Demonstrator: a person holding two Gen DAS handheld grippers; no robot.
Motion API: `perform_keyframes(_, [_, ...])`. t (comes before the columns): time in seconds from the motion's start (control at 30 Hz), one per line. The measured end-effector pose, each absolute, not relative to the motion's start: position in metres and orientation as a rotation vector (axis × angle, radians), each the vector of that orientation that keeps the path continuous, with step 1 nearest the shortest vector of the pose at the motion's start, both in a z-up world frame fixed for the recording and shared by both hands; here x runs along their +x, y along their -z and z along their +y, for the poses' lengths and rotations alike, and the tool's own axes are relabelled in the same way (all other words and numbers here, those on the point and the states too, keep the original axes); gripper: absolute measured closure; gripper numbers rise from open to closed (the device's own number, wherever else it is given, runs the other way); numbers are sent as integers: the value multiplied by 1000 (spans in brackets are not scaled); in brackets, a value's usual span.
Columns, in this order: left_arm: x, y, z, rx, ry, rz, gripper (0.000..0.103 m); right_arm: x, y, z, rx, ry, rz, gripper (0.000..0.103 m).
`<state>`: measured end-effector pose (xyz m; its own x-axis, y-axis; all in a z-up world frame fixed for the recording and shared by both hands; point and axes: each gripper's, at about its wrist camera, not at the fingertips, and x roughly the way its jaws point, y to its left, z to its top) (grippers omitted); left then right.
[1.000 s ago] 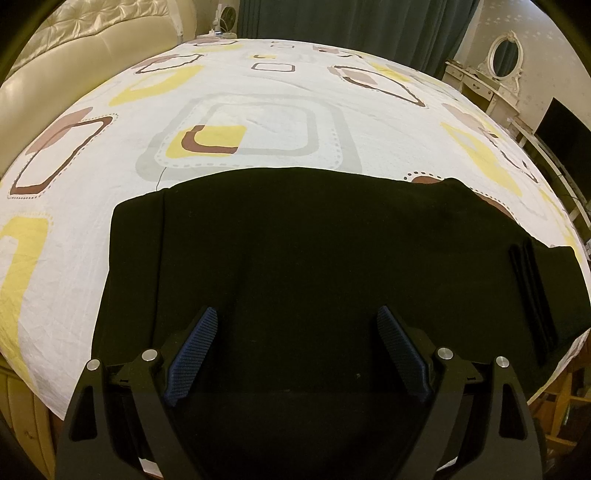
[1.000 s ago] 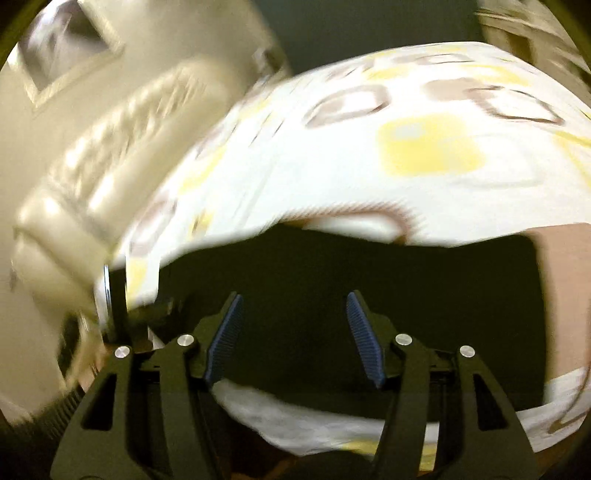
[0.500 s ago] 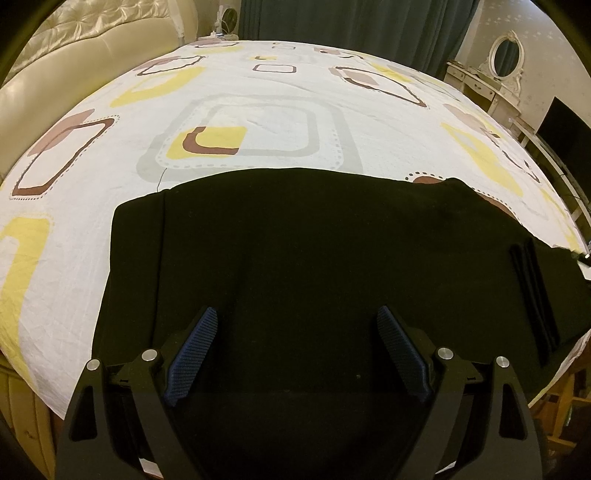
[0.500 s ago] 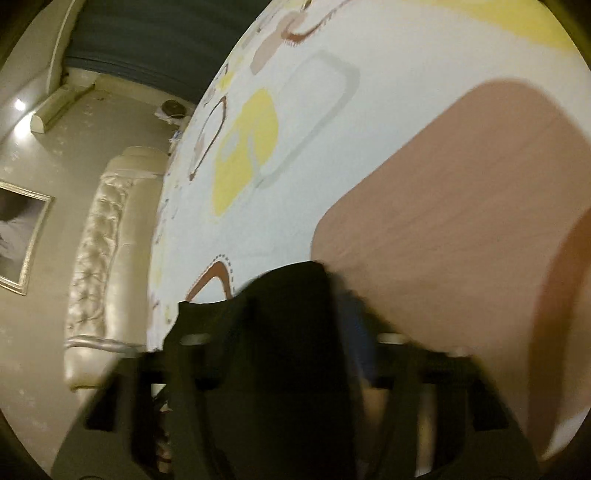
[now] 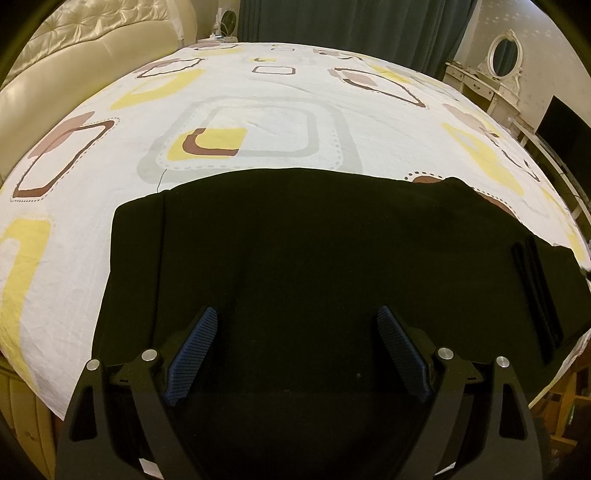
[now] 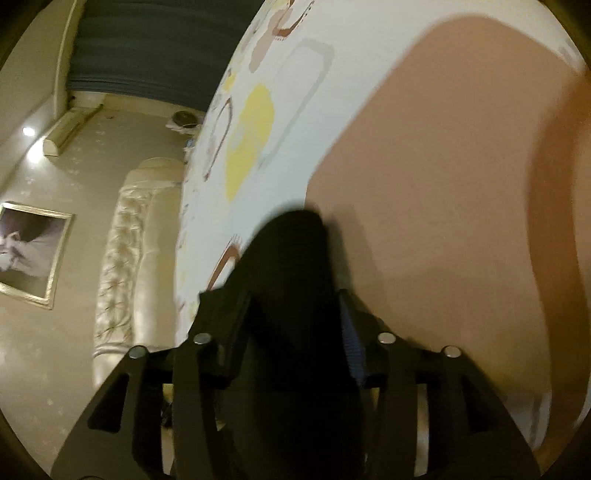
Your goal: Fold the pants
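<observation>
The black pants (image 5: 314,266) lie flat on the bed sheet (image 5: 258,122), at the near edge of the bed, spread from left to right. The sheet is white w/ yellow, brown and grey squares. One strip of the cloth is folded over along the left side of the pants, and two dark bands run across the cloth at the far right end.

The left gripper (image 5: 297,350) hangs above the near middle of the pants. Its jaws are spread wide, blue pads facing each other, and nothing is between them; the pads do not touch the cloth.

The right gripper (image 6: 295,317) is rolled to the side, so the bed looks tilted in its view. A bunch of black cloth of the pants (image 6: 291,258) sits between its two fingers, and the jaws are opening at this moment. The left pad is hidden by the cloth; the right blue pad lies against it. The picture is blurred here.

Far behind: a cream headboard (image 5: 74,44) at left, dark curtain (image 5: 351,18), a dressing table w/ oval mirror (image 5: 502,59) at right.
</observation>
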<state>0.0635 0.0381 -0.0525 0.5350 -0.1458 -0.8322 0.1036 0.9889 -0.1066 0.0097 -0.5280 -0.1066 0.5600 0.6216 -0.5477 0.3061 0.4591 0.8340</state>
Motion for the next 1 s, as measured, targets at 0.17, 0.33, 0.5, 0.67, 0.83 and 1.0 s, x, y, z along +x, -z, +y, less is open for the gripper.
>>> perform_keyframes(0.17, [63,53,38,-47,149,996,15,-37,107,-517,1119,-286,1030,52])
perform_keyframes(0.33, [63,53,38,-42,149,994,15,-48,106,-510,990,-241,1054,77])
perform_keyframes(0.5, [63,53,39,-41,158,986,15,-53,111,-509,999,-242,1032,75])
perform_keyframes(0.67, [61,54,38,-38,164,984,15,-60,81,-512,955,-169,998,65])
perform_keyframes(0.83, [62,53,39,-43,166,987,15,-66,37,-510,938,-148,853,64])
perform_keyframes(1.0, [60,53,38,-36,169,981,15,-52,41,-472,951,-301,865,61])
